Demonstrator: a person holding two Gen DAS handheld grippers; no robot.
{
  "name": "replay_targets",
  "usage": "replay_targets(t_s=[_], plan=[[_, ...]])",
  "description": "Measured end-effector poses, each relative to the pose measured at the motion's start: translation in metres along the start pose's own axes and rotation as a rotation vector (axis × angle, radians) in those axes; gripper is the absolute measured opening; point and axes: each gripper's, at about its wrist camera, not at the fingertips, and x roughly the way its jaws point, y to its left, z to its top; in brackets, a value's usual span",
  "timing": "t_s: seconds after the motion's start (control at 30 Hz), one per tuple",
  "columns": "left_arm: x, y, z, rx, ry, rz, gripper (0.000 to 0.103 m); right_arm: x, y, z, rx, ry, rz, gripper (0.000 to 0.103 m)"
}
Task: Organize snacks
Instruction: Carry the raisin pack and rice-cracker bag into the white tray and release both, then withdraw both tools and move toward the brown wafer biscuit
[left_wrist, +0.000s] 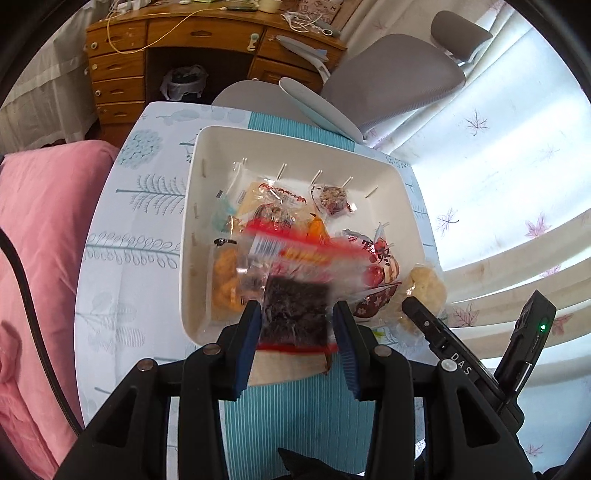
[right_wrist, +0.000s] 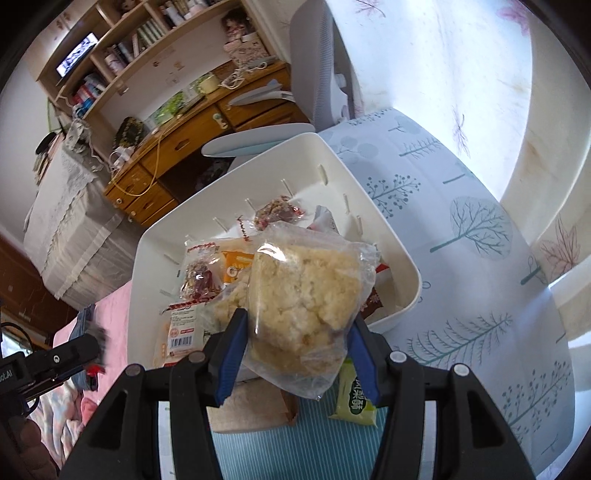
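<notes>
A white plastic bin (left_wrist: 373, 155) sits on the table and holds several wrapped snacks; it also shows in the right wrist view (right_wrist: 373, 221). My left gripper (left_wrist: 295, 325) is over the bin's near rim; a dark snack in a red-edged clear wrapper (left_wrist: 295, 314) sits between its blue pads (left_wrist: 247, 332), blurred by motion. My right gripper (right_wrist: 297, 332) is shut on a clear bag of pale crumbly pastry (right_wrist: 306, 288) and holds it above the bin's near edge. That bag shows at the bin's right side in the left wrist view (left_wrist: 424, 291).
A green snack packet (right_wrist: 356, 398) and a brown card piece (right_wrist: 255, 410) lie on the teal striped mat (right_wrist: 295, 454) near the bin. A grey office chair (left_wrist: 388, 81) stands behind the table. A pink bed (left_wrist: 40, 240) is at left. Curtains (left_wrist: 498, 184) hang at right.
</notes>
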Motion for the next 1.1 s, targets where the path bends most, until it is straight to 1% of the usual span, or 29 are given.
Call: replay_targets(t_s=[0.03,0.07,0.1,0.13,0.17,0.2,0.23,0.3,0.47,0.73,0.97,1.1], plan=[[0.001,-0.001,0.001,0.01,0.006,-0.002,0.039,0.001,-0.001,-0.001,0.01,0.0,-0.006,0.054],[0.001,-0.003,0.0,0.014,0.01,0.001,0.045,0.002,-0.001,-0.001,0.016,-0.001,-0.011,0.055],[0.001,-0.004,0.0,0.02,0.016,0.006,0.056,0.002,-0.002,-0.001,0.021,0.001,-0.014,0.059],[0.001,-0.005,-0.001,0.023,0.019,0.014,0.06,0.003,-0.002,0.0,0.024,0.005,-0.02,0.062],[0.001,-0.006,-0.001,0.024,0.019,0.019,0.062,0.003,-0.001,0.0,0.022,0.009,-0.025,0.071],[-0.001,-0.007,-0.003,0.025,0.019,0.024,0.063,0.002,0.0,0.0,0.015,0.014,-0.033,0.073],[-0.002,-0.007,-0.004,0.024,0.019,0.025,0.063,0.0,0.001,-0.001,0.009,0.011,-0.032,0.074],[-0.006,-0.01,-0.008,0.018,0.015,0.035,0.069,-0.003,0.002,-0.002,-0.001,0.009,-0.025,0.074],[-0.015,-0.015,-0.022,0.003,0.008,0.058,0.07,-0.017,0.001,-0.008,-0.038,0.015,-0.004,0.074],[-0.034,-0.019,-0.052,-0.054,-0.021,0.083,0.072,-0.035,0.0,-0.016,-0.09,0.03,0.044,0.075],[-0.039,-0.022,-0.085,-0.113,-0.018,0.111,0.073,-0.044,0.0,-0.027,-0.151,0.076,0.091,0.075],[-0.039,-0.021,-0.103,-0.149,-0.013,0.126,0.077,-0.047,-0.001,-0.034,-0.186,0.102,0.108,0.076]])
